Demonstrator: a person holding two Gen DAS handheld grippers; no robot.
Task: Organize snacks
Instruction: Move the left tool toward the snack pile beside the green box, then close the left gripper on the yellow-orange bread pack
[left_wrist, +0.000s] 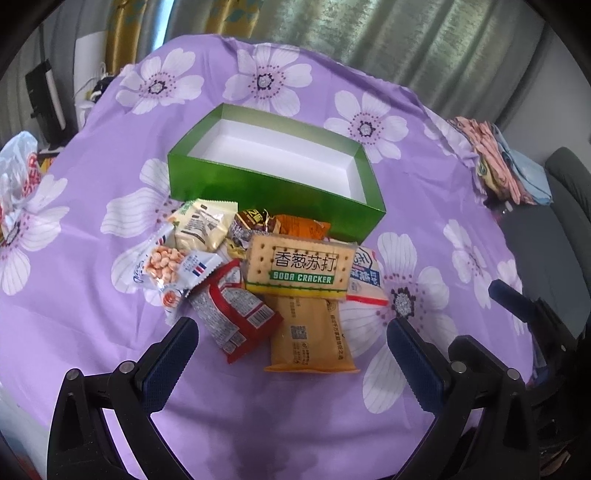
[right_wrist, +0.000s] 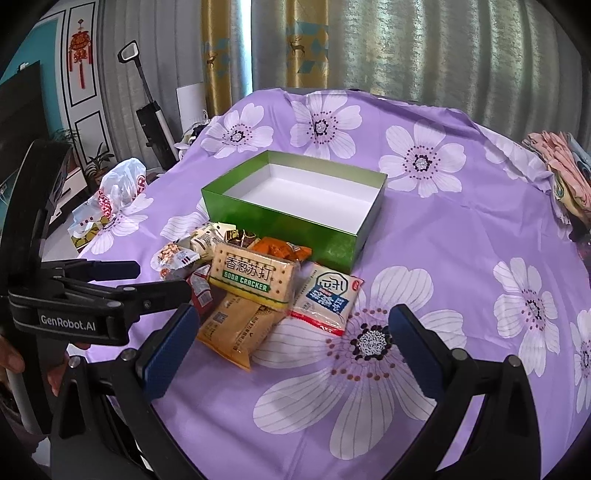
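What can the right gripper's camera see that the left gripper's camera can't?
Only the right wrist view shows the red hanging knot on the wall, the potted plant, and the whole left gripper from the side, open, with fingers of a hand below it.

Only the left wrist view shows the red packet in full; the right view glimpses just a bit.

Both show the empty green box, the soda cracker pack, the purple flowered cloth and the white plastic bag. The right gripper is open too.

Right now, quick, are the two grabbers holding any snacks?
Left gripper: open, holding nothing, above the snack pile.
Right gripper: open, holding nothing, near the soda cracker pack.
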